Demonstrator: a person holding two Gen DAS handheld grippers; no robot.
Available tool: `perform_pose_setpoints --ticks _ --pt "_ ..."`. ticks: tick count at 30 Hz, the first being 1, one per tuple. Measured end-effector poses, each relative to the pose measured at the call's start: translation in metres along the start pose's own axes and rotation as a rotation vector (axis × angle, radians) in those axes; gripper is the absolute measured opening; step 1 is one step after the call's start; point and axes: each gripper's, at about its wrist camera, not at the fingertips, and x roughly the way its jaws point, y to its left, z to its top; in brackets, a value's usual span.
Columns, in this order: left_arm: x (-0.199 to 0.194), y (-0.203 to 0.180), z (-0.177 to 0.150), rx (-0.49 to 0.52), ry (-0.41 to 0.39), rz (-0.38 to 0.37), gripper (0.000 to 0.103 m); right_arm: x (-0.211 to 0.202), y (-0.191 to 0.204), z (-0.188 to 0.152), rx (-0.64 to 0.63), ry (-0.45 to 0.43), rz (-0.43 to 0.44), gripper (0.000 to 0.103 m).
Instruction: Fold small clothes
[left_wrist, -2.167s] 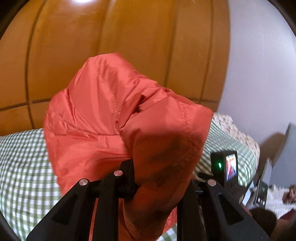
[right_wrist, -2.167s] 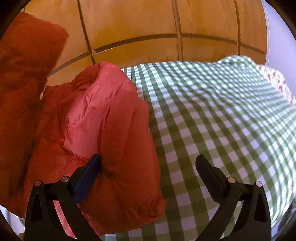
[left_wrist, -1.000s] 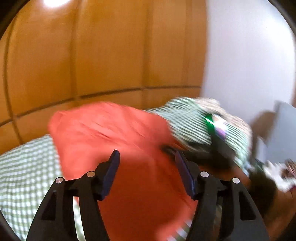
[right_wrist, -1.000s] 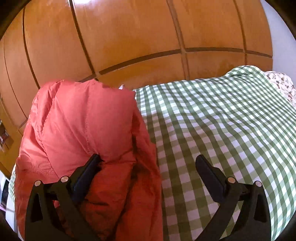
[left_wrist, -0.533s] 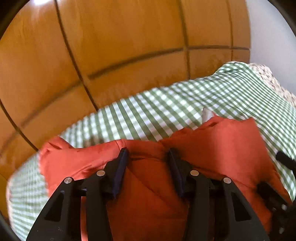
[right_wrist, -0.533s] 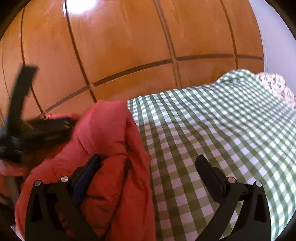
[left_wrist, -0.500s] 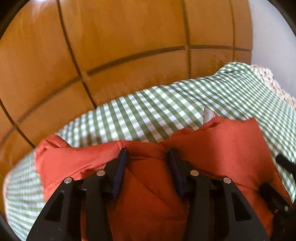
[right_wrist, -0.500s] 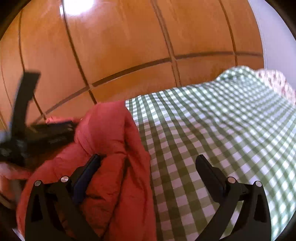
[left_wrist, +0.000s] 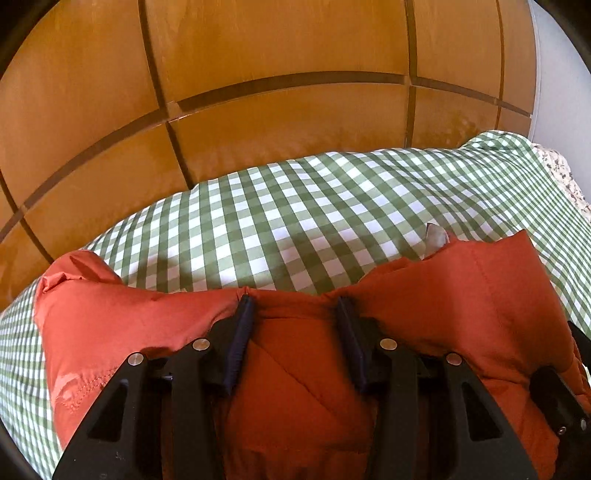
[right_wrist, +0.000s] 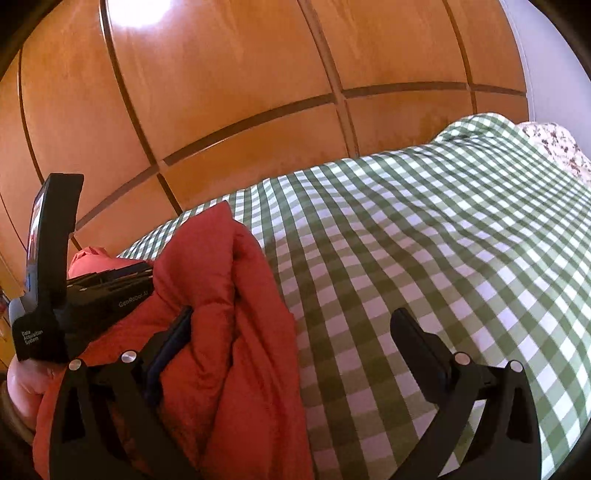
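Note:
An orange puffy jacket (left_wrist: 480, 295) lies bunched on the green checked bedspread (left_wrist: 295, 206), running across the lower part of the left wrist view. My left gripper (left_wrist: 295, 302) is shut on a thick fold at the jacket's far edge, pads pressed into the padding. In the right wrist view the jacket (right_wrist: 229, 295) is heaped at the left. My right gripper (right_wrist: 291, 317) stands wide open over the jacket's right edge. Its left finger (right_wrist: 173, 332) rests against the fabric and its right finger hangs over bare bedspread (right_wrist: 443, 240). A white label (left_wrist: 436, 236) pokes up from the jacket.
Wooden wardrobe panels (left_wrist: 277, 55) rise right behind the bed. A flowered cloth (right_wrist: 546, 144) lies at the bed's far right corner. The left gripper's body (right_wrist: 103, 288) and a person's hand (right_wrist: 22, 384) fill the left edge of the right wrist view.
My left gripper came down onto the jacket, swung toward the wardrobe and closed on a fold at its far edge. The right gripper stayed open and barely shifted.

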Motion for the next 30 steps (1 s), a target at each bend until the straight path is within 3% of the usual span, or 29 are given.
perform_pose_setpoints --ticks 6,7,9,11,14,18,20,22,24,30 --pt "-0.033 0.005 -0.008 0.0 -0.021 -0.01 0.046 0.0 -0.01 -0.004 0.04 0.013 0.057 0.101" --pt "-0.043 0.008 -0.01 -0.012 -0.024 -0.024 0.05 -0.001 -0.011 -0.005 0.044 0.018 0.059 0.101" --pt "-0.073 0.016 -0.02 -0.04 -0.037 -0.066 0.067 -0.003 -0.012 -0.004 0.046 0.036 0.052 0.101" --pt "-0.103 0.02 -0.035 -0.052 -0.069 -0.102 0.073 -0.013 -0.009 0.0 0.04 0.066 0.014 0.101" --pt "-0.135 0.016 -0.069 -0.015 -0.123 -0.077 0.078 -0.045 -0.003 0.006 0.07 0.073 -0.055 0.101" --pt "-0.141 0.008 -0.098 -0.016 -0.151 -0.043 0.079 -0.097 0.007 0.007 0.067 -0.027 0.028 0.101" --pt "-0.141 0.005 -0.099 -0.026 -0.161 -0.035 0.079 -0.109 0.019 0.002 0.0 -0.014 0.041 0.101" --pt "-0.138 0.002 -0.097 -0.029 -0.157 -0.036 0.079 -0.108 0.031 -0.007 -0.093 0.025 -0.007 0.101" --pt "-0.137 0.001 -0.097 -0.025 -0.156 -0.034 0.079 -0.093 0.032 -0.019 -0.177 0.051 -0.192 0.101" --pt "-0.139 -0.008 -0.104 0.031 -0.134 -0.093 0.086 -0.061 -0.001 -0.044 -0.076 0.071 -0.118 0.101"
